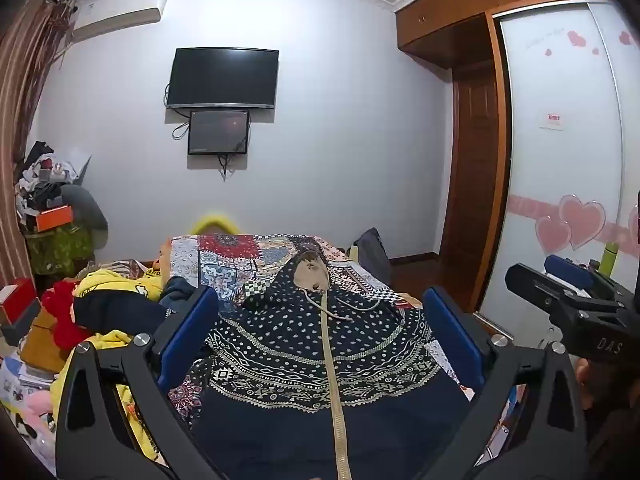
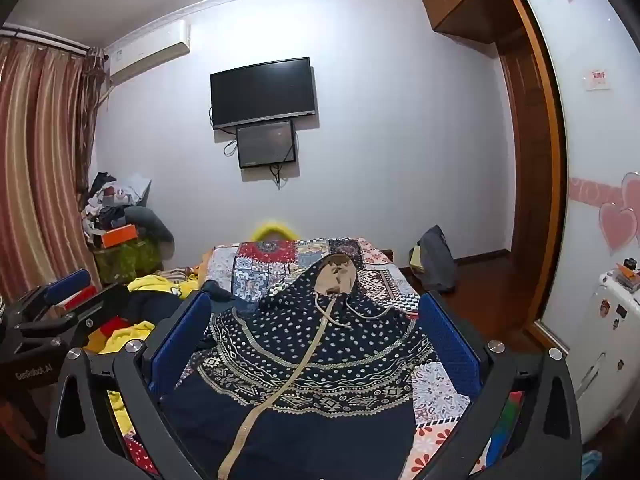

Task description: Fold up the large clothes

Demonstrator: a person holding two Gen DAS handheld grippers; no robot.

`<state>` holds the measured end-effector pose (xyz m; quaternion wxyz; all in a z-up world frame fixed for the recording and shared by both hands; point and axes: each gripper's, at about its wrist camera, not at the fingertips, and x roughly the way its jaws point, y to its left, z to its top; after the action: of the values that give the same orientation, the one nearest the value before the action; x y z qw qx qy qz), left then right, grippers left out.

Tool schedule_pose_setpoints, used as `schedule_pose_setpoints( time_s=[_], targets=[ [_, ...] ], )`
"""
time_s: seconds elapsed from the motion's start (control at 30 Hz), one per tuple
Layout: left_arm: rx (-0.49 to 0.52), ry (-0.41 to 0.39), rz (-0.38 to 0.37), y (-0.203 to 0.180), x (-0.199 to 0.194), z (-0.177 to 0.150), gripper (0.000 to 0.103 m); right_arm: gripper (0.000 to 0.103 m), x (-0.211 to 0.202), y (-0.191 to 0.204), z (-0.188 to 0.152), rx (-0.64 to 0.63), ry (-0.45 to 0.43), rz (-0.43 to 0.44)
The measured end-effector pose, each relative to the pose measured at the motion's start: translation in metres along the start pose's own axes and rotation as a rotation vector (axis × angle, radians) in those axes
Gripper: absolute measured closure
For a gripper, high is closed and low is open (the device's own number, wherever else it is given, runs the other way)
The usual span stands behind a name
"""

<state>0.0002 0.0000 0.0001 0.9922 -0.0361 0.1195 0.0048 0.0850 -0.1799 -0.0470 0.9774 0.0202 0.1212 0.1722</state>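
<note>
Navy hoodie flat on bed; both claws, left and right, released. Right view alone shows white fridge; left view alone, green bottle.

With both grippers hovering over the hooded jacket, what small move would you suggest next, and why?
Probably lower the left gripper and right gripper, both open and empty, to the hooded jacket's side edges. It lies spread face-up on the patchwork bedspread, zipped and unfolded, so a fold needs a grasp first.
</note>
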Motion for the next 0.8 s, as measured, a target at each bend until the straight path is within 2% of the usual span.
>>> schedule_pose_setpoints(
  time_s=[0.2, 0.37, 0.8],
  targets=[
    [0.023, 0.005, 0.024, -0.003, 0.006, 0.000, 0.000, 0.000, 0.001, -0.003, -0.001, 0.000, -0.006, 0.001],
    [0.047, -0.005, 0.012, -0.006, 0.004, -0.004, 0.000, 0.000, -0.003, 0.000, 0.000, 0.001, -0.006, 0.002],
    [0.028, -0.008, 0.005, -0.002, 0.001, -0.005, 0.000, 0.000, 0.004, 0.001, -0.002, 0.007, 0.005, 0.007]
  ],
)
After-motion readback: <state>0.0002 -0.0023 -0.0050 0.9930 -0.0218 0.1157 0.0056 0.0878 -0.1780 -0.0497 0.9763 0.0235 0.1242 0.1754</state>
